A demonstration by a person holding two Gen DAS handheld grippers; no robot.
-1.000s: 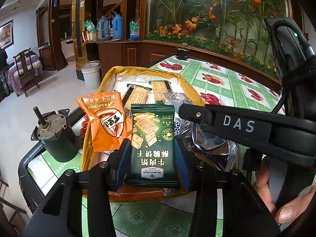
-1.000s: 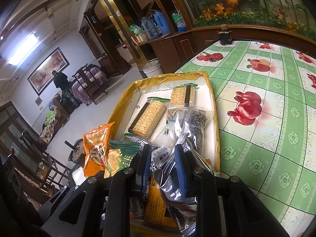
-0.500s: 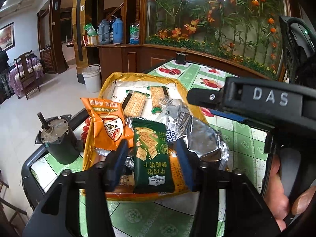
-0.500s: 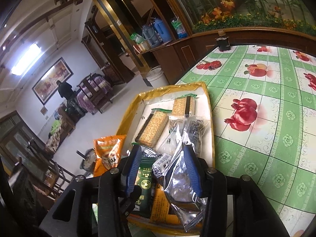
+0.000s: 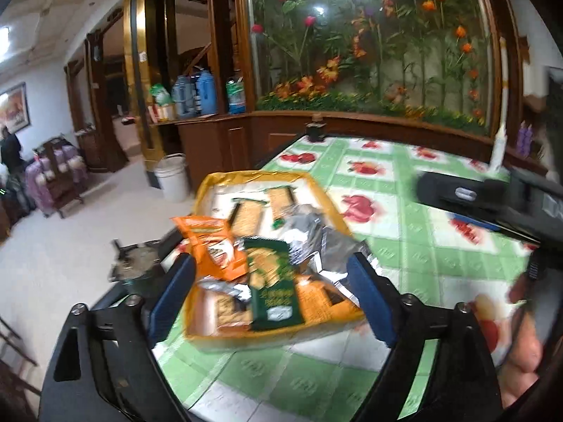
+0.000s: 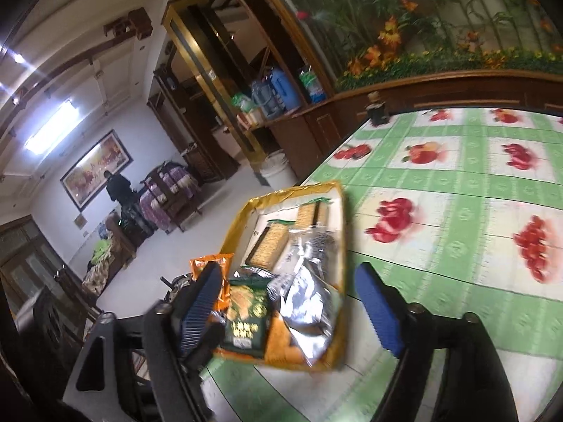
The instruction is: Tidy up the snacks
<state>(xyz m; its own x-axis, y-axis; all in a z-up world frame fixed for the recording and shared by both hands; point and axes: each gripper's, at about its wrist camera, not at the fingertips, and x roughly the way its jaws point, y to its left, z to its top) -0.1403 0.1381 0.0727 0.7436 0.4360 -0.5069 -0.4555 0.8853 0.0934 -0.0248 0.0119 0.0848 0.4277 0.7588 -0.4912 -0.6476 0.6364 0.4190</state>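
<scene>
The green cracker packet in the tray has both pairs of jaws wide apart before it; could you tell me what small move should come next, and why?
Probably draw both grippers clear. The left gripper and right gripper have just been opening and press on nothing; the green cracker packet lies free in the yellow tray beside the orange packet and silver bag.

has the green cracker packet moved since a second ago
Yes. The green cracker packet was upright between the left hand-held gripper pads; it now lies flat in the yellow tray, released.
</scene>
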